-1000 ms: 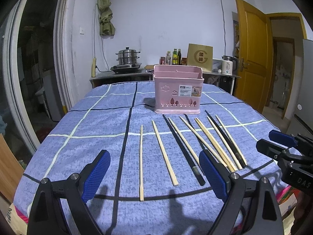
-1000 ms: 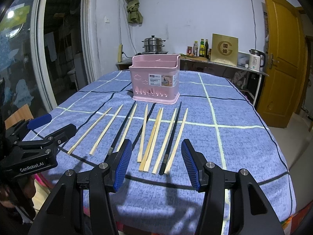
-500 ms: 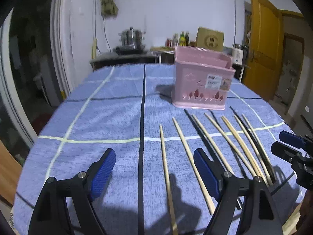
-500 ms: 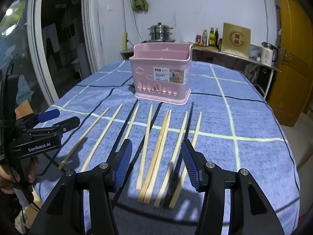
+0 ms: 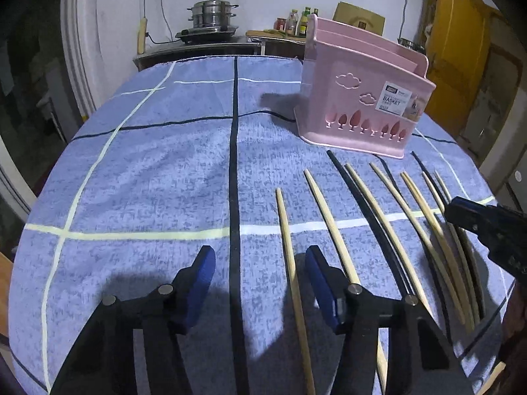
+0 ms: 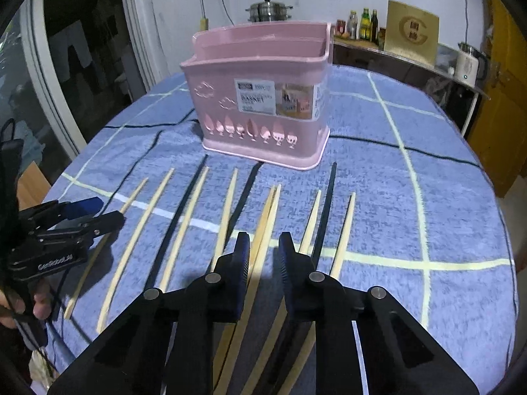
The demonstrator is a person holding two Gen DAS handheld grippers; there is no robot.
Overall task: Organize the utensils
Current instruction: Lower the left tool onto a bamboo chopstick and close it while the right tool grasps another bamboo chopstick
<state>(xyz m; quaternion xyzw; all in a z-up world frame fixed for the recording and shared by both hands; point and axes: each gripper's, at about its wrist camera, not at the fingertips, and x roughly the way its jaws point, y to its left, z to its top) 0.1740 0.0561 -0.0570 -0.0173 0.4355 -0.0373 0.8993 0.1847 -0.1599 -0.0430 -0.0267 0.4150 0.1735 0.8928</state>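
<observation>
Table: blue checked cloth (image 5: 148, 171) covers it, kitchen counter behind.
Basket: pink utensil basket (image 6: 263, 98) stands upright past the chopstick tips.
Chopsticks: row of pale and black chopsticks (image 6: 184, 217) lies flat, near the basket.
Left gripper (image 5: 260, 283): jaws wide, low over the cloth, leftmost chopstick (image 5: 290, 263) between them.
Right gripper (image 6: 263, 263): jaws narrow, straddling a touching pale pair (image 6: 268, 210), not clamped.

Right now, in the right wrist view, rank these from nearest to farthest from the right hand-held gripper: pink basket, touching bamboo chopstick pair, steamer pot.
1. Touching bamboo chopstick pair, between the right hand-held gripper fingers.
2. Pink basket, ahead on the cloth.
3. Steamer pot, on the back counter.
</observation>
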